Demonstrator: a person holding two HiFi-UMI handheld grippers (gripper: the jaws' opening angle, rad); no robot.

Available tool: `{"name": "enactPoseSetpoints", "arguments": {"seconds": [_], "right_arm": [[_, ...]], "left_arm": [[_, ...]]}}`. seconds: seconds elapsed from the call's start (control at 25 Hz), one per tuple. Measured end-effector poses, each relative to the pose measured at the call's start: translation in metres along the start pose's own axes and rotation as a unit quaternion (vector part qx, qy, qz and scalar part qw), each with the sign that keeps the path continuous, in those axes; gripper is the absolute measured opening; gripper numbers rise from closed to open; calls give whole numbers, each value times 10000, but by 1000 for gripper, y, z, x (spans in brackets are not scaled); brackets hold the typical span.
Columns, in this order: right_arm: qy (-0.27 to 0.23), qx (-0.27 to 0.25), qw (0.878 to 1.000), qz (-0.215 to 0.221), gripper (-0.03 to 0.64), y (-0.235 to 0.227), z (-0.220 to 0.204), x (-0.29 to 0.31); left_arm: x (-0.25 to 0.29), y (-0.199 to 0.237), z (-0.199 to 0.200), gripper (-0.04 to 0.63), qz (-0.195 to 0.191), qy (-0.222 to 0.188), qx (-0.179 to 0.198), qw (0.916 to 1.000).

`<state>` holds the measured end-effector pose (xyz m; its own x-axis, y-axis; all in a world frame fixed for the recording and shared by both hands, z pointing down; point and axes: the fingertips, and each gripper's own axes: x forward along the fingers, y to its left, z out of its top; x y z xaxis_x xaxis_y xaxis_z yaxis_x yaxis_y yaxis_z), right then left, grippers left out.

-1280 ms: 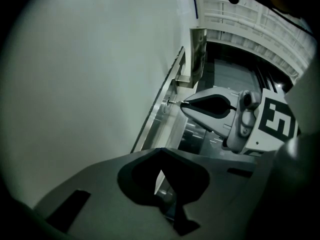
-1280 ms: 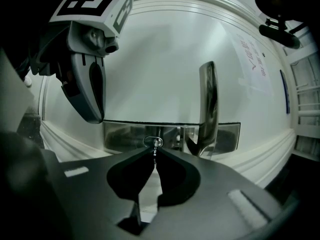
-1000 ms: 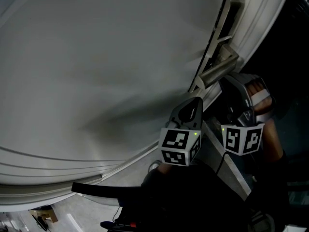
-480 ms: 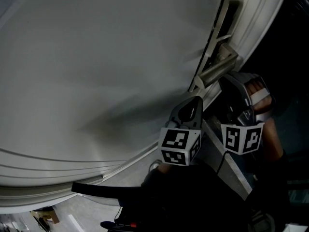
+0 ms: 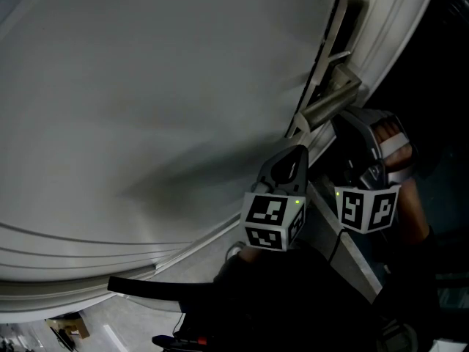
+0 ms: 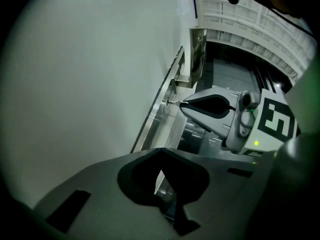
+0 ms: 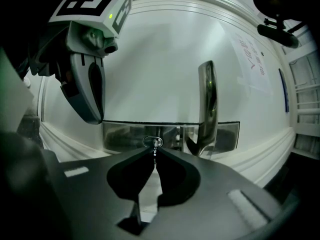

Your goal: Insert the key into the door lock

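A white door [image 5: 146, 108] fills most of the head view, its painted face plain and matt, with raised moulding running along its border. On it sits a polished metal lock plate [image 7: 125, 136], set lengthwise across the right gripper view, and it mirrors the dim surroundings. A lever handle [image 7: 207, 104] stands out from the plate to the right of the keyhole [image 7: 152, 142]. Further right on the door face hangs a sheet of paper [image 7: 250, 64], with print too small to read. The right gripper [image 7: 154, 154] points squarely at the plate with its jaws closed tight on the key [image 7: 155, 148]. The thin blade sticks out past the jaw tips and its end meets the keyhole, though how deep it sits cannot be told. The left gripper [image 6: 160, 150] hangs just beside the right one, close to the door face and to the left of the keyhole. Its jaws are pressed together at the tips with nothing between them. Beyond the door's edge the room is dark. The left gripper view shows pale slatted panelling [image 6: 250, 19] above a black opening there. At the bottom of the head view lies a strip of light floor [image 5: 132, 328] with a few small things on it, too small to make out.
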<state>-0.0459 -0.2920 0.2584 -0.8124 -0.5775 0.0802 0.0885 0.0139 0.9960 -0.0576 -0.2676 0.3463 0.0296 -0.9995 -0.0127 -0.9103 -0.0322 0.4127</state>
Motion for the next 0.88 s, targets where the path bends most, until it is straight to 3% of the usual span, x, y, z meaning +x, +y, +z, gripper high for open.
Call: {"name": "enactPoseSetpoints", "arguments": {"seconds": [0.44,0.64,0.88], "right_arm": [[31,106,9999,21,14,0,0,0],[65,-172,9998,-73,14,0,0,2],[51,-141,9999,-47,14,1,-1,4]], "left_arm": [[1,-1,0,0,-7,-1,9,10000],[2,-1,0,0,-23,-11,6,10000],[3,2,0,0,-1,-10,-20,10000]]}}
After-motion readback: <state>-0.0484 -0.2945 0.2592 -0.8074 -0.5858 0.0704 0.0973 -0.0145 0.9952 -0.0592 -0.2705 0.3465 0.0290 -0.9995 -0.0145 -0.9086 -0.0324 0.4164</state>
